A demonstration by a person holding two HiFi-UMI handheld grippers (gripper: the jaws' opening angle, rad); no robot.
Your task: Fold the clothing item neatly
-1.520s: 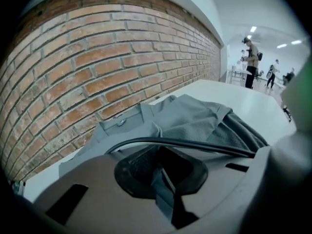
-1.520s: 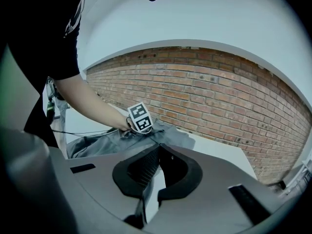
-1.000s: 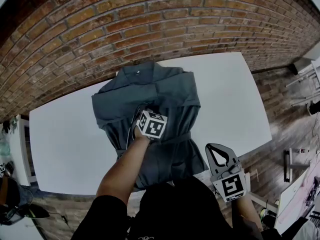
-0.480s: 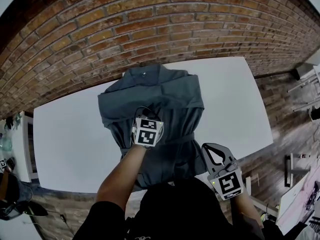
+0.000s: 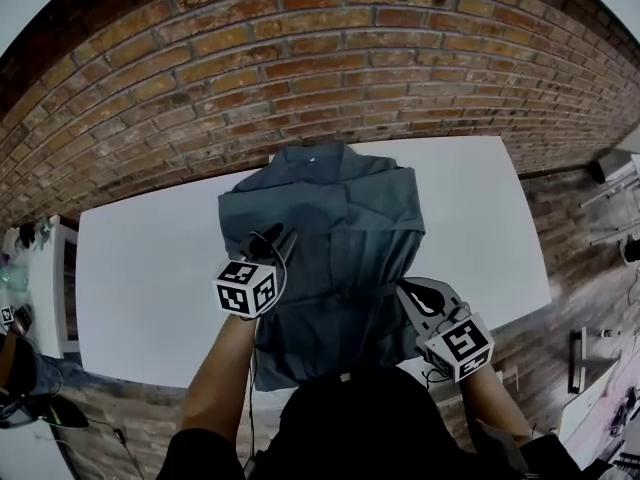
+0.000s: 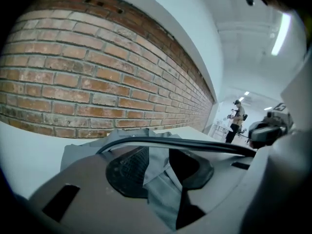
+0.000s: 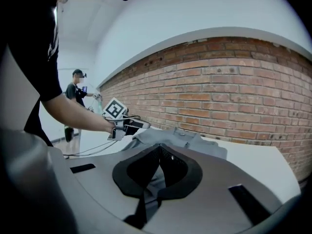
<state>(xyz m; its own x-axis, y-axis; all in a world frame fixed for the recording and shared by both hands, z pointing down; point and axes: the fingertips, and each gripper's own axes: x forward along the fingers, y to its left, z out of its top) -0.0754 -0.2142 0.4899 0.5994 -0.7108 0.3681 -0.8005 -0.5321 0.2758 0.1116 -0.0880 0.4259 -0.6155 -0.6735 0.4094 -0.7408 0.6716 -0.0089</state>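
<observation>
A grey-blue garment (image 5: 340, 228) lies flat on the white table (image 5: 150, 268), collar toward the wall and both sleeves folded in over the body. My left gripper (image 5: 272, 243) hovers over the garment's left edge. Its jaws have just been opening and stand apart; in the left gripper view (image 6: 157, 155) cloth (image 6: 131, 133) shows through the gap, with neither pad pressing on it. My right gripper (image 5: 412, 293) sits at the garment's lower right edge, its jaws closed tip to tip (image 7: 159, 147) and holding nothing. The right gripper view shows the collar (image 7: 195, 143) ahead and the left gripper (image 7: 139, 126) beyond it.
A brick wall (image 5: 300, 68) runs along the table's far side. The table's front edge (image 5: 170, 380) is close to my body. A black cable (image 5: 262, 268) loops over the left gripper. White furniture (image 5: 45, 268) stands at the left, and a person (image 6: 237, 121) stands in the background.
My left gripper has left the middle of the garment, moving left and upward to its left edge. The right gripper has come in from beside the table to the garment's lower right edge.
</observation>
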